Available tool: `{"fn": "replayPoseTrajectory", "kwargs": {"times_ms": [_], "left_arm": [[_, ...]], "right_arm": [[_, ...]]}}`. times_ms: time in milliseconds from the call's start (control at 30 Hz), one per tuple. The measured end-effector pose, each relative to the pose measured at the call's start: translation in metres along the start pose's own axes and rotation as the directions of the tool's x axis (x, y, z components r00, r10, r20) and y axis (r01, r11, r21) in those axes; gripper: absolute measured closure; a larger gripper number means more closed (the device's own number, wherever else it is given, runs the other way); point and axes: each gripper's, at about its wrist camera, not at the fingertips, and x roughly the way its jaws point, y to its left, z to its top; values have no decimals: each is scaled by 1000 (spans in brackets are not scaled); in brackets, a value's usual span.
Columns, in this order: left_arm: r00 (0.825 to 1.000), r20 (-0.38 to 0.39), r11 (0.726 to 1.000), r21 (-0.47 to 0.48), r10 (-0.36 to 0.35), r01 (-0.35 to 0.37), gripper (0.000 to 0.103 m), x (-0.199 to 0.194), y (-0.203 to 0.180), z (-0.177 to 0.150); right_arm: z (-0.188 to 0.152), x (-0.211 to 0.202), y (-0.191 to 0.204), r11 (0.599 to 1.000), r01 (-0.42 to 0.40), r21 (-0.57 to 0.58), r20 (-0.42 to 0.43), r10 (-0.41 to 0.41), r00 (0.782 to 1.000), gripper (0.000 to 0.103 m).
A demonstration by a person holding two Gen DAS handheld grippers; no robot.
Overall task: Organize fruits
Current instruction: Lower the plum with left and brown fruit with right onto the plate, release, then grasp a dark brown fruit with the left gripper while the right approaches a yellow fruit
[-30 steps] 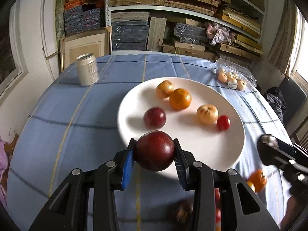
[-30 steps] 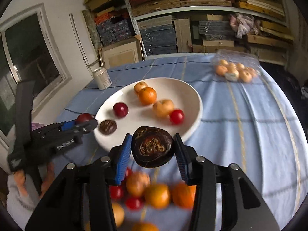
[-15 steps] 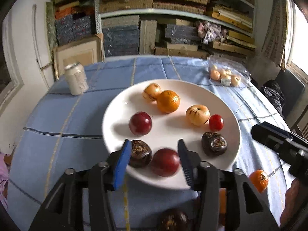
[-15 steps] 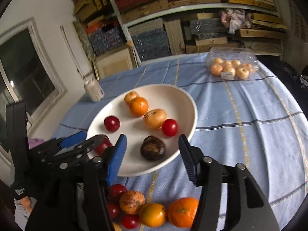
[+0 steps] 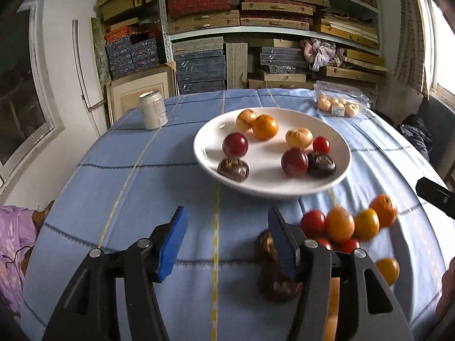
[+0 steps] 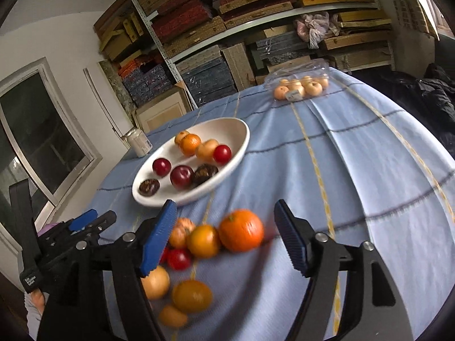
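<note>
The white plate holds two red plums, two dark wrinkled fruits, an orange and several smaller fruits. My left gripper hangs over bare cloth in front of the plate, its jaws opening with nothing between them. A dark fruit lies behind its right finger. My right gripper hovers over the loose pile, jaws opening. An orange lies on the cloth between them, clear of both pads. The left gripper shows at the right wrist view's left edge.
A drink can stands at the far left of the blue tablecloth. At the far right sits a clear plastic box of small pale fruits. Loose oranges and tomatoes lie near the front right. Packed shelves stand behind the table.
The left gripper let go of a red plum and the right one a dark fruit, both onto the plate. Both then pulled back toward the loose pile with jaws widening.
</note>
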Motion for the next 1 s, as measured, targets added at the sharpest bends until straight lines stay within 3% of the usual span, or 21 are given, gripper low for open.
{"fn": "replayPoseTrajectory", "kwargs": {"times_ms": [200,400,667,1000], "left_arm": [[990,-67,992,-47,-121,118,44,-1,11,-13],[982,-77,985,-27,-172,170,44,-3,7,-17],[979,-102,982,41,-179,183,44,-1,-11,-25],[969,-193,983,66,-157,172,42,17,-18,-36]], "right_arm": [[-19,-17,-4,1000,-3,-1,2,3,1000,32],[-25,-22,-5,1000,0,-2,3,0,1000,30],[-31,-32,-2,1000,-26,5,-4,26,1000,28],[-24,-30,-2,999,-32,20,-5,32,999,25]]}}
